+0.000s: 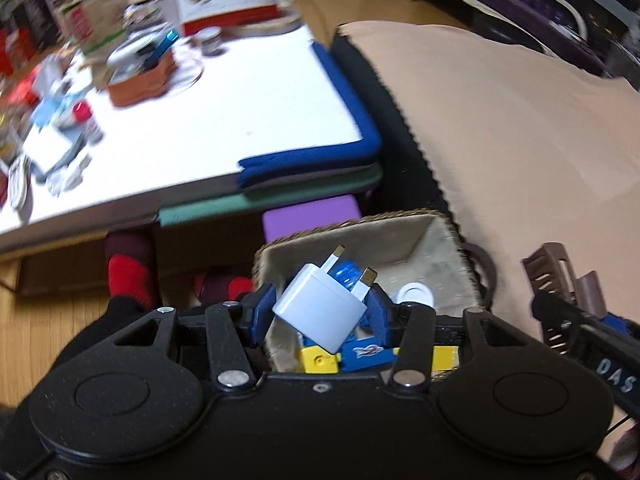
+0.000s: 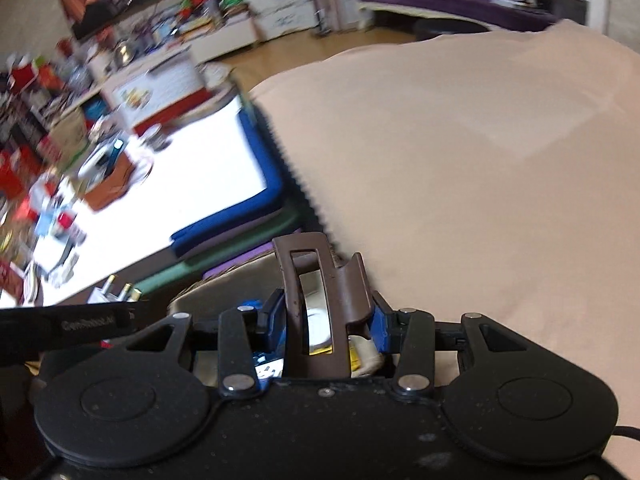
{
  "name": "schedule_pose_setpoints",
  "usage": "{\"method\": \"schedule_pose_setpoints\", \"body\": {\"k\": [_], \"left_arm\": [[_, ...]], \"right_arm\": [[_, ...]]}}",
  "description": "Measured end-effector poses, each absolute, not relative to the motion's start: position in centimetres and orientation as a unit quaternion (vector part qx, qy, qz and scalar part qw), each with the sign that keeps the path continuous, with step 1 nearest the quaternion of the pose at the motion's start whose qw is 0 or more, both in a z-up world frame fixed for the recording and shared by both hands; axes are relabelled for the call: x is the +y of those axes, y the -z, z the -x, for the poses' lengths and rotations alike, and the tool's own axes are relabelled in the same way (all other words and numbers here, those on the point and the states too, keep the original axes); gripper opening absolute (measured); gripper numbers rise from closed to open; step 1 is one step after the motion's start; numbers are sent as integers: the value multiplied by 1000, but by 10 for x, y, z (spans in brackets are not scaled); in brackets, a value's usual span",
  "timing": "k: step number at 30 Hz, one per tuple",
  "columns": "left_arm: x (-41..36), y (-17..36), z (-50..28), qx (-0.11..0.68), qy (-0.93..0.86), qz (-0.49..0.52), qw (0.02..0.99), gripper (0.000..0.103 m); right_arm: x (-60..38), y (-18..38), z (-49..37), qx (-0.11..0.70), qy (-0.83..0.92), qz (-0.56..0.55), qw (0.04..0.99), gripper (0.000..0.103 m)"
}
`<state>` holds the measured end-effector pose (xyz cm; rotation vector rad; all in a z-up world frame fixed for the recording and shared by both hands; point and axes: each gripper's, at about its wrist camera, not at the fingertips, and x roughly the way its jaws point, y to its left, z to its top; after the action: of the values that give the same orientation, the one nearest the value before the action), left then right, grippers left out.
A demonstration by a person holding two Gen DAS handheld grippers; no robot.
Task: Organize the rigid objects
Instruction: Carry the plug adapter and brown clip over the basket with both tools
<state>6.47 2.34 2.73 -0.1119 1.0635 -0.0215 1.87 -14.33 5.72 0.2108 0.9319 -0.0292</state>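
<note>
The left gripper (image 1: 320, 304) has its jaws closed on a white plug adapter (image 1: 320, 310), prongs pointing up and away, tilted, held over a woven basket (image 1: 452, 224) with a pale cloth lining. Only the left wrist view looks into that basket: a white round piece (image 1: 416, 293) lies on its floor, and blue and yellow blocks (image 1: 344, 356) show near its closer wall, partly covered by the adapter and the gripper's body. The same view catches the right gripper at its right edge, cut off, with the brown hair claw (image 1: 560, 292) it carries. The right wrist view shows that grip better: the right gripper (image 2: 328, 320) has its jaws closed on the hair claw (image 2: 320, 296), which stands upright between the blue pads (image 2: 380, 324). Here the basket is mostly hidden behind the claw and jaws; only a strip of its rim (image 2: 224, 276) shows. The adapter's prongs (image 2: 120, 290) poke up at the left above the left gripper's black arm. Both views show a white table (image 1: 240, 112) with a blue padded edge; its far and left sides are crowded with blurred clutter, among it a brown box (image 1: 140, 88) and a small jar (image 1: 210, 40). A large beige cloth (image 2: 480, 160) fills the right side. In the left view, red-and-dark socks (image 1: 128, 268) show beneath the table's near edge.
</note>
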Motion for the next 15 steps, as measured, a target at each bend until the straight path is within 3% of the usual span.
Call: {"method": "schedule_pose_setpoints", "body": {"k": [15], "left_arm": [[42,6,-71,543,4,80,836,48]], "right_arm": [[-129,-25,-42,489,26,-69,869,42]]}}
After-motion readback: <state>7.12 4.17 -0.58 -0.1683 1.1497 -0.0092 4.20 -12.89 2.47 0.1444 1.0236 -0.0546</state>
